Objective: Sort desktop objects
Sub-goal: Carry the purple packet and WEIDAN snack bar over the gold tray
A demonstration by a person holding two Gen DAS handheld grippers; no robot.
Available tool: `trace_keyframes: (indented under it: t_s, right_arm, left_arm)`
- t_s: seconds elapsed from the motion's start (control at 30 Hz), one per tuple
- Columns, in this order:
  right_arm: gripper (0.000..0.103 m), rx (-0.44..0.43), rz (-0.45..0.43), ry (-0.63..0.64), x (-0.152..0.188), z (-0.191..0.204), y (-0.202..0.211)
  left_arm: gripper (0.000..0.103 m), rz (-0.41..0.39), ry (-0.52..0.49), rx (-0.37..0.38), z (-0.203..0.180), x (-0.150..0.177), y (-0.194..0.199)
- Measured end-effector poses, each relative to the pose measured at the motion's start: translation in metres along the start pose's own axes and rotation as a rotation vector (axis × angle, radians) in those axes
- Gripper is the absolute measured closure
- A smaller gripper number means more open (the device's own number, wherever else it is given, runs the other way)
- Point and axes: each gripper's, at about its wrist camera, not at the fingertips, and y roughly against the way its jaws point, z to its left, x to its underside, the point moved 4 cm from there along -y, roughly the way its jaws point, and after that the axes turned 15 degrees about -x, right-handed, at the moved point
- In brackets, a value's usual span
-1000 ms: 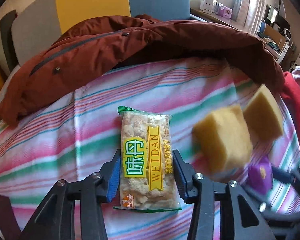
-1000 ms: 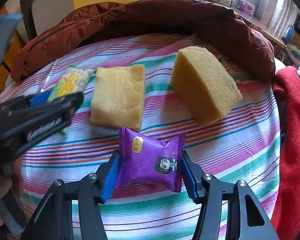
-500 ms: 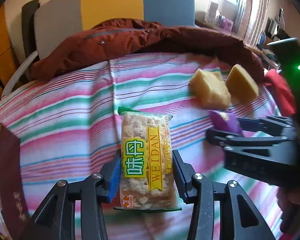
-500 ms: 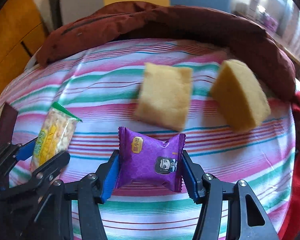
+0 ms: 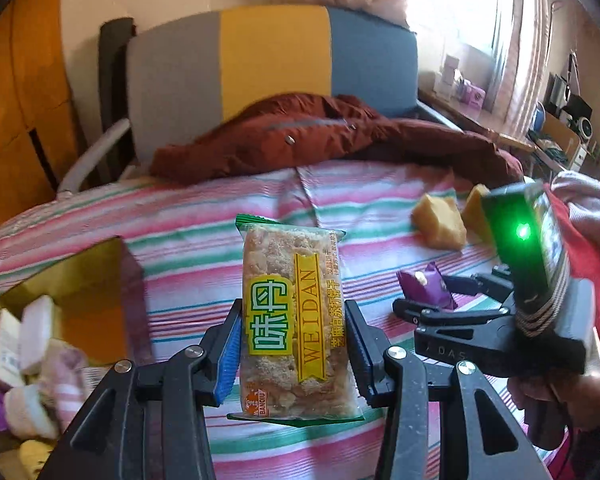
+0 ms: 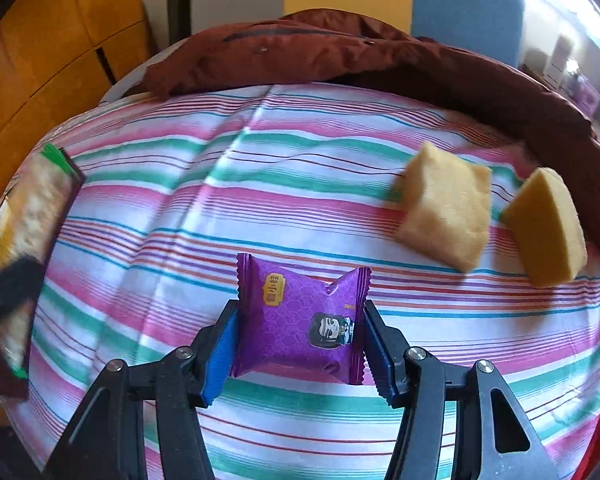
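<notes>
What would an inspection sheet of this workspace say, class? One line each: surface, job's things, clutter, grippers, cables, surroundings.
Surface: striped cloth, wrinkled.
Job's things: Weidan snack bar and purple snack packet, both lifted; two yellow sponges lying on the cloth; open box at left with packets inside.
Clutter: maroon jacket along the far edge.
Grippers: left gripper shut on the bar; right gripper shut on the packet.
Cables: nothing seen.
Surroundings: tricolour backrest, window, cluttered shelf.

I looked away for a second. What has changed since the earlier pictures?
Both grippers have swung left over the striped cloth: an open box now shows at left. The left gripper still clamps the Weidan bar, the right the purple packet. Both sponges stay put.
</notes>
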Motion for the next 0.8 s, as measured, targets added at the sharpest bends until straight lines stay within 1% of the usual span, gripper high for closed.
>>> trace_keyframes:
  t_s: [0.23, 0.33, 0.47, 0.57, 0.8]
  right_arm:
    - [0.044, -0.056, 0.0, 0.019, 0.01, 0.036, 0.0]
    - [0.044, -0.088, 0.004, 0.022, 0.011, 0.052, -0.004]
    - [0.044, -0.134, 0.005, 0.007, 0.017, 0.071, 0.001]
    - [0.044, -0.163, -0.008, 0.0, 0.017, 0.087, 0.0]
    - [0.044, -0.225, -0.067, 0.002, 0.013, 0.131, 0.016]
  left_arm:
    - [0.056, -0.04, 0.045, -0.044, 0.043, 0.004, 0.026]
    - [0.056, -0.041, 0.063, -0.059, 0.06, 0.009, 0.032]
    - [0.056, -0.035, 0.092, -0.094, 0.09, 0.02, 0.038]
    - [0.056, -0.032, 0.114, -0.12, 0.11, 0.028, 0.041]
    - [0.056, -0.025, 0.168, -0.166, 0.15, 0.045, 0.046]
